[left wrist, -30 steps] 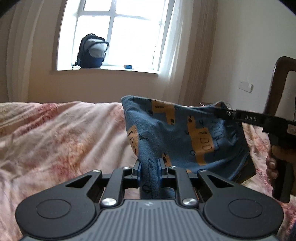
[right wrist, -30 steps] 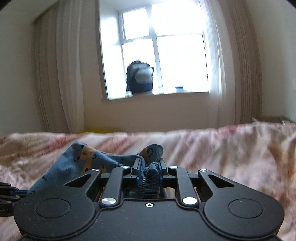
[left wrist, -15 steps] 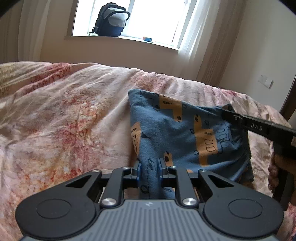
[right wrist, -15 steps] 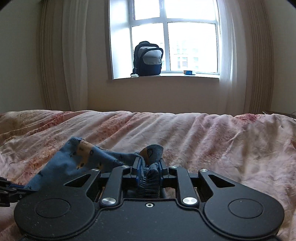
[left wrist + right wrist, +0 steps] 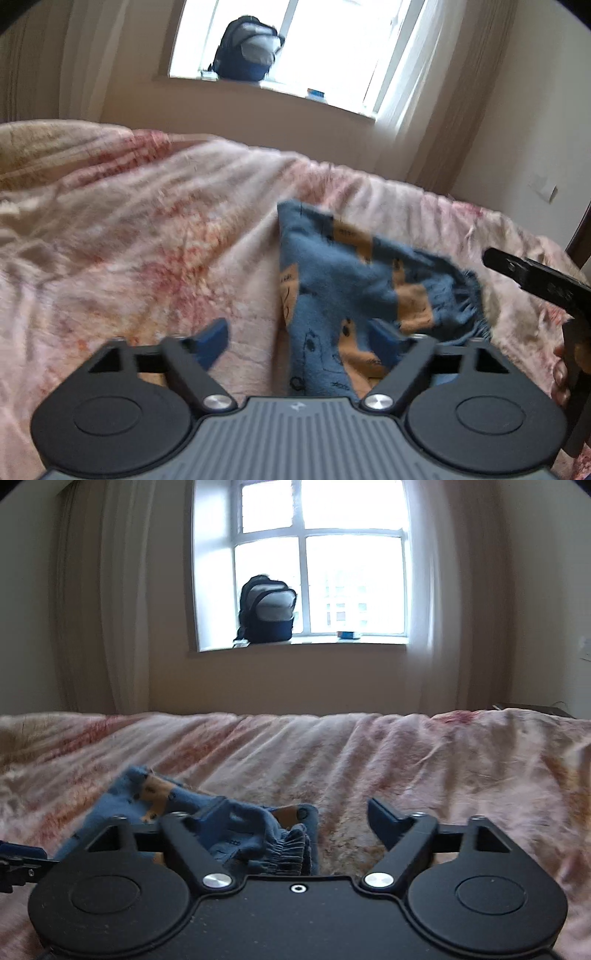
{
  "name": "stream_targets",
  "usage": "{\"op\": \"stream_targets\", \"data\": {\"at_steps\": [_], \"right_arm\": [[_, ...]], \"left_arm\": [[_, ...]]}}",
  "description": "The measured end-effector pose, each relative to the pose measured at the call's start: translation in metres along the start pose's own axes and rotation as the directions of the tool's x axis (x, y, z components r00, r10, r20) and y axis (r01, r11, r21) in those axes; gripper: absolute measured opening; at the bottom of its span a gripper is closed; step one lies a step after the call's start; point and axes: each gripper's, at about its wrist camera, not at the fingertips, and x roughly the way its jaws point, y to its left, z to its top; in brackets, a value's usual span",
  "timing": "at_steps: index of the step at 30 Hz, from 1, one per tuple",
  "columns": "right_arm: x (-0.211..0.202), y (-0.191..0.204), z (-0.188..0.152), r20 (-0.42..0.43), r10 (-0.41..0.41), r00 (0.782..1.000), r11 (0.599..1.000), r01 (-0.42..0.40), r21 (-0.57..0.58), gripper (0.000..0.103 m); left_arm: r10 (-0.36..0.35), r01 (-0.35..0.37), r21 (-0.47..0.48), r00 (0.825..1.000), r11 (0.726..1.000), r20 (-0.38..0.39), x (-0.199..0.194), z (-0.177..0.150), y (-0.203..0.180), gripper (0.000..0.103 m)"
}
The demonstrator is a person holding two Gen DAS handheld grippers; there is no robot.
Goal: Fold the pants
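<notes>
Pants (image 5: 369, 295) lying on bed (image 5: 147, 229), both tools spread apart, left tool (image 5: 299, 341), right tool (image 5: 295, 812). I judge: lift clear slowly, avoid snagging waistband, then smooth fold.

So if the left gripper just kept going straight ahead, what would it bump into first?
Most likely the pants. The left gripper is open, and the blue cloth lies on the bed between its fingers, right ahead. Depth is hard to judge, so it may skim over them.
</notes>
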Motion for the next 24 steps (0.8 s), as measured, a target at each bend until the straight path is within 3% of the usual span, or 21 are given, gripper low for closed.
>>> {"op": "stream_targets", "data": {"at_steps": [1,2,6,10,14,18,24], "right_arm": [[-0.009,0.002,0.002,0.016,-0.011,1.0,1.0,0.011,-0.003,0.101],[-0.02,0.003,0.005,0.042,-0.027,0.999,1.0,0.027,-0.002,0.102],[-0.062,0.005,0.008,0.093,-0.06,0.994,0.994,0.051,0.099,0.102],[-0.101,0.014,0.004,0.118,-0.056,0.991,0.985,0.036,0.168,0.102],[-0.136,0.029,-0.015,0.087,-0.033,0.996,0.978,0.015,0.208,0.102],[-0.153,0.044,-0.03,-0.004,0.01,1.0,0.981,-0.009,0.195,0.103],[-0.178,0.062,-0.038,0.027,-0.019,0.999,0.992,0.016,0.127,0.103]], "left_arm": [[0.006,-0.007,0.007,1.0,1.0,0.024,-0.009,0.0,-0.001,0.099],[0.015,-0.016,0.022,0.999,1.0,0.048,-0.019,-0.001,-0.002,0.101],[0.044,-0.052,0.069,0.993,0.996,0.113,-0.057,-0.003,-0.01,0.103],[0.091,-0.097,0.042,0.986,0.994,0.138,-0.091,-0.022,-0.013,0.103],[0.111,-0.116,0.039,0.986,0.992,0.121,-0.116,-0.051,-0.012,0.103],[0.147,-0.149,0.013,0.985,0.989,0.092,-0.131,-0.066,-0.007,0.103],[0.156,-0.154,-0.026,0.985,0.988,0.074,-0.14,-0.077,0.0,0.103]]}}
